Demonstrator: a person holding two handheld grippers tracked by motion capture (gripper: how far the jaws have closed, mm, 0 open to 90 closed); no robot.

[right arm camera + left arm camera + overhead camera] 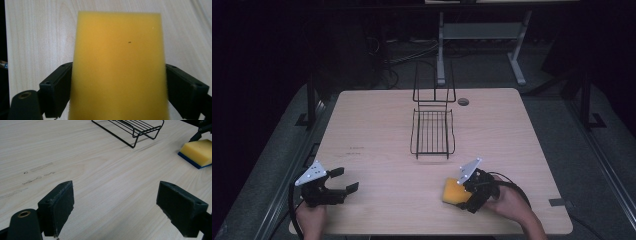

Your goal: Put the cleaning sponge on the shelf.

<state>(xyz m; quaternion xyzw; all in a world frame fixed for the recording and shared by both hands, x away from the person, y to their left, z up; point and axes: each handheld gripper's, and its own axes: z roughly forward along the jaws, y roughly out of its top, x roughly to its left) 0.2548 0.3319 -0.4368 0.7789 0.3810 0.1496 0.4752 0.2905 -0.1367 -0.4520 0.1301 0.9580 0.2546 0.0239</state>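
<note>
A yellow sponge [452,191] with a blue underside lies flat on the wooden table [372,120] near the front right; the left gripper view shows the sponge [198,148] at its far right. My right gripper [463,195] stands open with its jaws on either side of the sponge [120,50], its pads [58,90] level with the sponge's edges and not squeezing it. At the front left my left gripper [346,180] is open and empty, just above bare table [115,205].
A black wire rack [432,132] with an upright handle stands at the middle of the table, its near end [140,127] ahead of the left gripper. A round cable hole [463,101] sits near the back edge. Dark floor and a desk frame lie beyond.
</note>
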